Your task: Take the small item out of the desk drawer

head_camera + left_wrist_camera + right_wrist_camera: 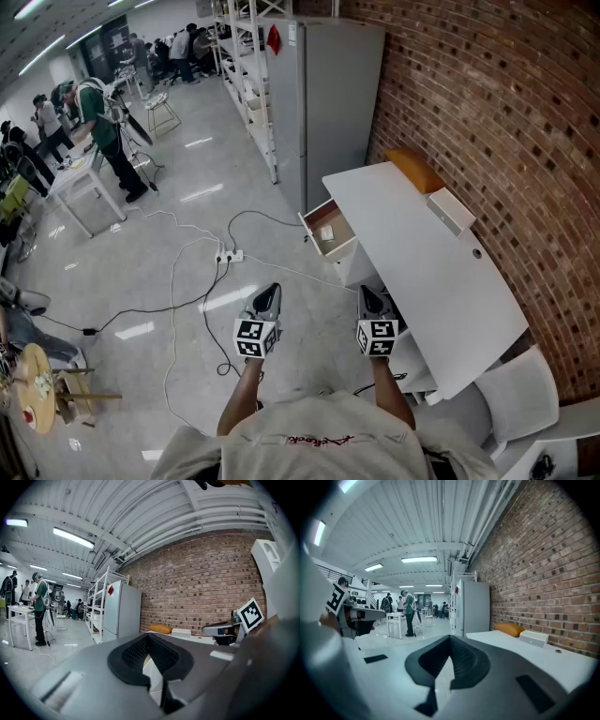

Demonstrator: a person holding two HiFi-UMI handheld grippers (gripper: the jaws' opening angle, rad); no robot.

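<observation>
inside the open drawer (343, 249) at the far end of the white desk (441, 281) lies a small pale item (327, 232), flat on the drawer floor; its detail is too small to make out. the drawer is pulled out toward the open floor (169, 244). both grippers are held about level, close to the person and well apart from the drawer. the left gripper (269, 298) hangs over the floor, its fingers pressed together with nothing between them. the right gripper (371, 300) is just beside the desk's front edge, its fingers likewise closed and empty. on the desk top, against the brick wall (506, 112), rest an orange cushion (415, 171) and a white box (451, 213). beyond the desk stands a grey cabinet (328, 103). cables (178, 309) and a power strip (230, 255) trail across the floor, and people stand by a white table (84, 187) far off at the left.
</observation>
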